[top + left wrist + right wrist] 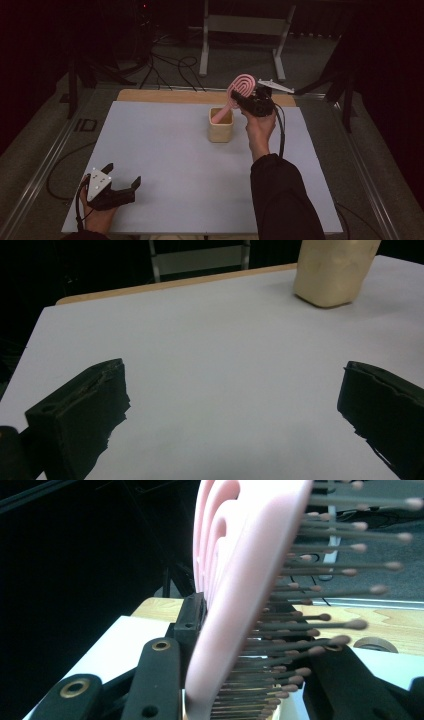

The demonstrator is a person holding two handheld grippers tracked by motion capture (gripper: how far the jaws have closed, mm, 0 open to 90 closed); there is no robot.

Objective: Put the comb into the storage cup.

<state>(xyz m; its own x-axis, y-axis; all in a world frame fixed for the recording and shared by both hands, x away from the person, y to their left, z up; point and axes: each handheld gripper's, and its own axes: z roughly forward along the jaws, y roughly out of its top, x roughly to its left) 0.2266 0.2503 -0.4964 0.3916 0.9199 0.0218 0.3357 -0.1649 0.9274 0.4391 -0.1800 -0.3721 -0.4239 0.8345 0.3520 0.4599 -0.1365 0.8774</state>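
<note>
at table centre, slightly toward the far edge: beige cup [220, 126] standing upright on the white table [165, 165], pink hairbrush [238, 92] with handle end down inside it, leaning up and to the right. right gripper [243, 99] clamped on the hairbrush at the base of its oval head, just above and right of the cup rim, held up off the table by right hand [260, 127], dark sleeve [282, 200] coming in from the bottom edge. grey three-cornered plate [274, 85] sticking out to the right of the brush head. close up from the right gripper view: hairbrush [235, 595] edge-on between the two black jaws, pink back against the left jaw, bristles [310, 630] with rounded tips pointing right over the right jaw, jaws narrow and gripping the head. bit of wooden table edge [390, 622] behind. near front-left corner of the table: left gripper [122, 175] low over the surface, held in left hand [97, 212], jaws spread wide, holding nothing, well apart from cup and brush. from the left gripper view: both black jaws far apart at the bottom corners, bare white table [225, 390] between them, cup [334, 271] at the top right, far off, top cut off by the frame. beyond the table: dark floor with loose cables [167, 70] and a grey metal stand [245, 30].
</note>
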